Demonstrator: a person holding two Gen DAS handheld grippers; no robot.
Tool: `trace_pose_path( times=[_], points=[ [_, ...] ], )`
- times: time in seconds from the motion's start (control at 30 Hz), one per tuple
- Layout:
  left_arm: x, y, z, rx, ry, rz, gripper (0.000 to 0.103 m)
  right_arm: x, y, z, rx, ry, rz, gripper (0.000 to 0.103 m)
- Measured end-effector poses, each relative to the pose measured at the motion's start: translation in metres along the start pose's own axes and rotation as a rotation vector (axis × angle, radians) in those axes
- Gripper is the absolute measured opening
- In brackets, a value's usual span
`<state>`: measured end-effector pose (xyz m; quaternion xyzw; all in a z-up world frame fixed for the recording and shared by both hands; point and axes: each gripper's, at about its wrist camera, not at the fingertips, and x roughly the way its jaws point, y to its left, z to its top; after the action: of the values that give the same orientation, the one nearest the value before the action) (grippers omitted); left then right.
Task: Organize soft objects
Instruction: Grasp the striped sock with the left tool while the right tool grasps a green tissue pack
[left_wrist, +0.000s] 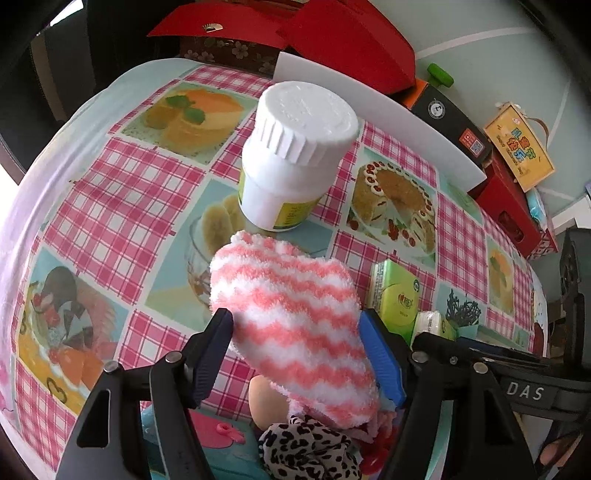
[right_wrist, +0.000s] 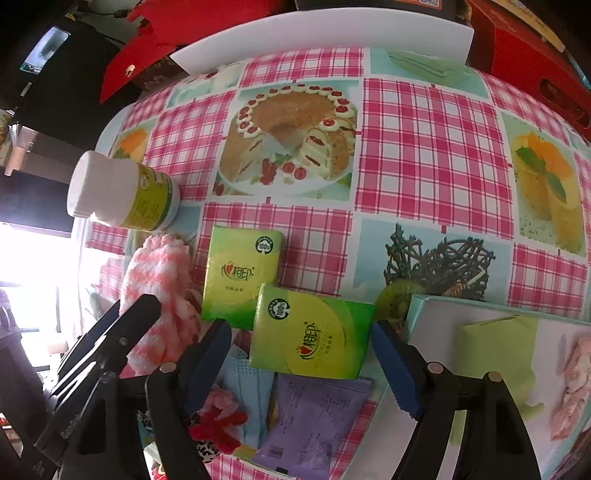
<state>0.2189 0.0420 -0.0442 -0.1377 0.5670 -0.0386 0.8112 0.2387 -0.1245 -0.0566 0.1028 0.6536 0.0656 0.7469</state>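
Left gripper (left_wrist: 295, 328) pinches striped sock (left_wrist: 291, 314); right gripper (right_wrist: 303, 343) spread around tissue pack (right_wrist: 314, 332).

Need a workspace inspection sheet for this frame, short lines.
Surface: table under a pink plaid tablecloth printed with desserts.
Job's things: pink-and-white striped fuzzy sock between the left claw's fingers; leopard-print fabric below it.
Clutter: white bottle upright behind the sock; two green tissue packs flat; purple packet; blue face mask; white box at right.
Grippers: left claw closed around the sock; right claw open around the nearer tissue pack.
Cables: nothing seen.
Surroundings: red boxes and a white board behind the table.
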Motion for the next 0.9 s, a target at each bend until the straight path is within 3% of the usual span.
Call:
trace_pose_path(
  times=[0.4,0.47,0.63,0.73,0.9],
  points=[
    [0.0,0.002,0.0,-0.019,0.0,-0.028,0.07,0.005,0.009,0.003,-0.039,0.018,-0.045,0.076],
    [-0.001,0.002,0.0,-0.017,0.0,-0.032,0.062,0.005,0.009,0.002,-0.04,0.02,-0.04,0.072],
    [0.001,0.002,-0.001,-0.018,0.006,-0.048,0.027,0.013,0.005,0.0,-0.018,0.037,-0.005,0.068],
    [0.001,0.003,-0.001,-0.025,0.0,-0.052,0.018,0.013,0.002,0.0,-0.014,0.026,0.007,0.068],
    [-0.004,0.006,0.0,-0.038,-0.021,-0.061,0.014,0.011,0.002,0.0,-0.014,0.01,0.014,0.068]
  ],
)
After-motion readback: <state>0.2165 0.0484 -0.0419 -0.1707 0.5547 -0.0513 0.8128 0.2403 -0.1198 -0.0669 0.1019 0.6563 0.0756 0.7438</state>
